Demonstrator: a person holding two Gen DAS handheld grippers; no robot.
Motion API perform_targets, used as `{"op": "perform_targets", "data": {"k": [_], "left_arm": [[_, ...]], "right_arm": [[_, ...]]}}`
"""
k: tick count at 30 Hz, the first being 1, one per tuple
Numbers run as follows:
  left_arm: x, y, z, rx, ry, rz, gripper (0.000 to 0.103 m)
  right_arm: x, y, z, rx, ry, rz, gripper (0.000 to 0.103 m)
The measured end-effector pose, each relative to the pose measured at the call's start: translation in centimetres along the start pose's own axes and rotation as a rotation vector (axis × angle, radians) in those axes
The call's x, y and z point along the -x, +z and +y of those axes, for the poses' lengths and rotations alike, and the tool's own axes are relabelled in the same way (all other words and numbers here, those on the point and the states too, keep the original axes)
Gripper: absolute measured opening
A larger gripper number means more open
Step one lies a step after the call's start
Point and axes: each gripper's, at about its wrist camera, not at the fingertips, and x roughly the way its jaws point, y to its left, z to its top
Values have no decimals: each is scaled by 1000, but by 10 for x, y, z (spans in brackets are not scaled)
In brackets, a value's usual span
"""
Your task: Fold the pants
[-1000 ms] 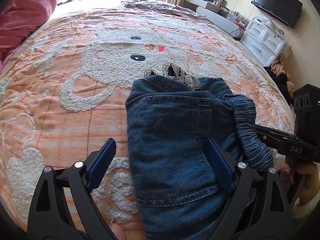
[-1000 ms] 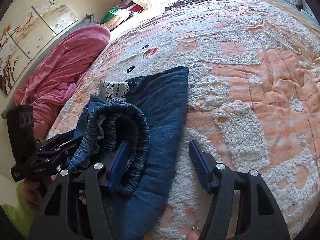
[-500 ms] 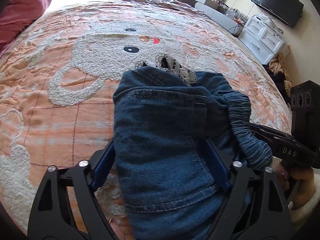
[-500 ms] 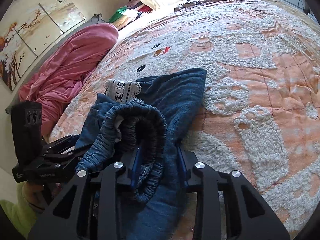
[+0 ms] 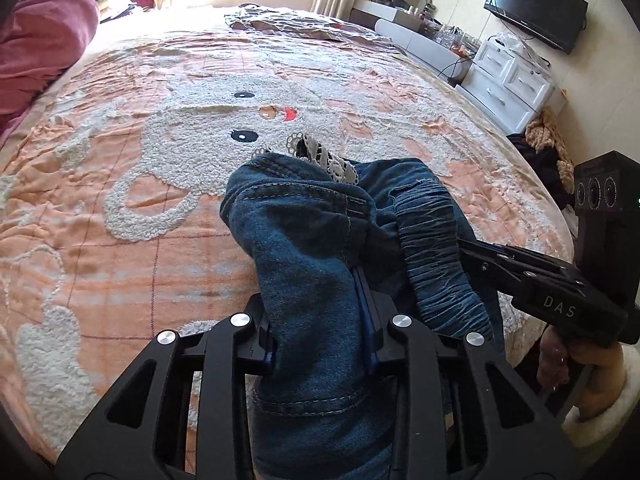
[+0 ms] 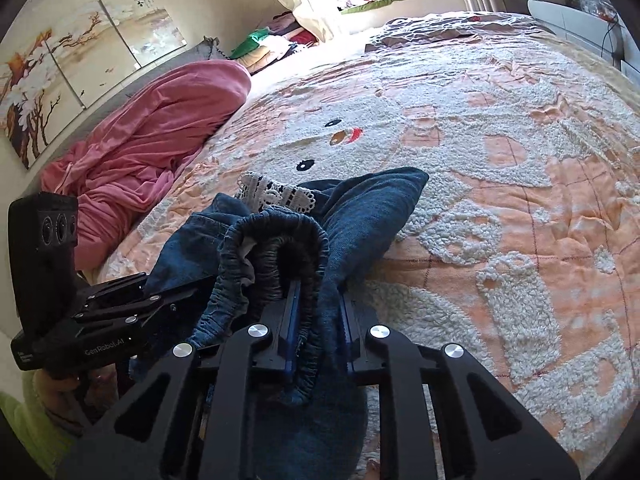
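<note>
Denim pants [image 5: 320, 280] sit bunched at the near edge of the bed [image 5: 120, 240], on the peach bedspread w/ the white tufted animal figure; a strip of white lace trim [image 5: 328, 160] pokes out at the far side of the bundle.

Left gripper [image 5: 320, 320]: fingers have just been closing & now pinch a thick fold of the denim btw them, seam side. Right gripper [image 6: 316, 320]: fingers have also just been closing, now clamped on the gathered elastic waistband [image 6: 280, 248] plus a layer of leg fabric. Each gripper shows in the other's view, close beside it on the same bundle.

Handling, as a judgement: soft, floppy, mid-weight cloth. Denim is grippy, not slippery, nothing fragile except maybe the lace snagging. Won't hold shape; any part not gripped will sag & drag across the tufted spread. Elastic waistband is bulky & springy, a firm hold but may roll out of the pads if pulled sideways. Best holds are prob. the two waistband corners or side seams, where layers are thick & stitched. Present grips sit close together on a wad, so layers may need spreading apart before a clean fold.
</note>
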Motion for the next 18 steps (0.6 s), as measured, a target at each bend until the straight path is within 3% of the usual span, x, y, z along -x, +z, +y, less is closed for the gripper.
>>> {"op": "perform_targets", "data": {"k": [9,18], "left_arm": [[24,14,7,18,20,-76,21],[38,44,38,51,85,-139,21]], "right_arm": [[3,23,20,54,23,-29,15],[-30,64,46,99,58,-25,15]]}}
